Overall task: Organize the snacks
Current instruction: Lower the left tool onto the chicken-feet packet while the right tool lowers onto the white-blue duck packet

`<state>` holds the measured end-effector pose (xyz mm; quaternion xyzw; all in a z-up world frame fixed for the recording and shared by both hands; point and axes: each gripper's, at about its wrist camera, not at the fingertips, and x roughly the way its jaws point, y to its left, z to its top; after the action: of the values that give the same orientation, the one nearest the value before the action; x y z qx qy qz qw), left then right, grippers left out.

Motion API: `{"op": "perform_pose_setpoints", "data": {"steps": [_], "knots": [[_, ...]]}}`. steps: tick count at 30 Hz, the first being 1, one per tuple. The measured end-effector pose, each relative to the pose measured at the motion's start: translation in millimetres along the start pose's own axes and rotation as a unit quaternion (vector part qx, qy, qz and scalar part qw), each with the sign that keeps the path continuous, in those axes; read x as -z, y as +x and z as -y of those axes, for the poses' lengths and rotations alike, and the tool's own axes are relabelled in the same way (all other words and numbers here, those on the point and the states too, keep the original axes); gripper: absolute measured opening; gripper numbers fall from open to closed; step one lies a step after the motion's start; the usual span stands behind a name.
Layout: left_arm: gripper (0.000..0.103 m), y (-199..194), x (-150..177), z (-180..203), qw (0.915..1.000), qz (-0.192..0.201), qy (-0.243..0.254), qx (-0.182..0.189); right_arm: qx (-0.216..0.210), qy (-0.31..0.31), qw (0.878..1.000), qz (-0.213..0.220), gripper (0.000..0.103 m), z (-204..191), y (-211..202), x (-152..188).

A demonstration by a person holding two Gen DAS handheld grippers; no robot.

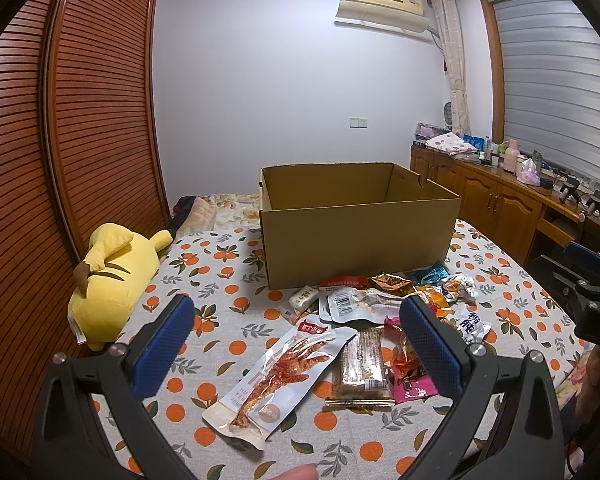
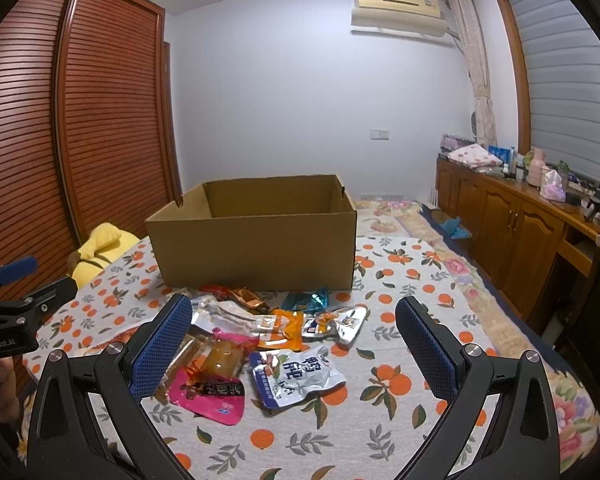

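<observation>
Both claws hover released, gripping nothing. The left gripper (image 1: 296, 330) is above the chicken-foot packet (image 1: 278, 376), the right gripper (image 2: 294, 330) above the pale blue pouch (image 2: 296, 376) – snacks heaped near the cardboard box (image 1: 356, 240). Best approach, I judge: descend flat, pinch one packet's edge, lift clear – then carry it far over the rim.

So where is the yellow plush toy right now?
In the left wrist view, the yellow plush toy lies on the left edge of the orange-print bedspread, between the wooden wardrobe and the cardboard box.
</observation>
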<state>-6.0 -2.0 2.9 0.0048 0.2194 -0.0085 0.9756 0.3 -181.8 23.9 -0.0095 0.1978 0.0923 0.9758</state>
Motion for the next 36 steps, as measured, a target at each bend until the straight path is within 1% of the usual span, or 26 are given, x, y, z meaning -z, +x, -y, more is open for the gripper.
{"op": "perform_pose_setpoints", "data": {"steps": [13, 16, 21, 27, 30, 33, 36], "knots": [[0.103, 0.4, -0.9, -1.1, 1.0, -0.003, 0.002, 0.007, 0.001, 0.0, 1.0, -0.002, 0.103, 1.3, 0.1, 0.4], [0.103, 5.0, 3.3, -4.3, 0.9998, -0.014, 0.001, 0.014, 0.001, -0.001, 1.0, -0.006, 0.103, 0.6, 0.5, 1.3], [0.103, 17.6, 15.7, -11.9, 0.9987, -0.043, 0.01, 0.025, -0.006, -0.003, 1.0, -0.017, 0.103, 2.4, 5.2, 6.3], [0.103, 38.2, 31.0, -24.1, 0.9964, -0.077, 0.021, 0.028, -0.029, -0.004, 0.998, -0.053, 0.103, 11.0, 25.3, 19.9], [0.103, 46.3, 34.7, -30.8, 0.9954, -0.088, 0.025, 0.029, -0.041, -0.012, 0.997, -0.072, 0.102, 12.1, 37.4, 26.8], [0.102, 53.1, 36.5, -37.5, 0.9943, -0.098, 0.026, 0.033, -0.057, -0.02, 0.994, -0.093, 0.099, 11.1, 48.4, 32.7], [0.102, 61.2, 37.4, -44.3, 0.993, -0.109, 0.025, 0.037, -0.073, -0.028, 0.99, -0.118, 0.092, 9.4, 62.0, 39.8]]}}
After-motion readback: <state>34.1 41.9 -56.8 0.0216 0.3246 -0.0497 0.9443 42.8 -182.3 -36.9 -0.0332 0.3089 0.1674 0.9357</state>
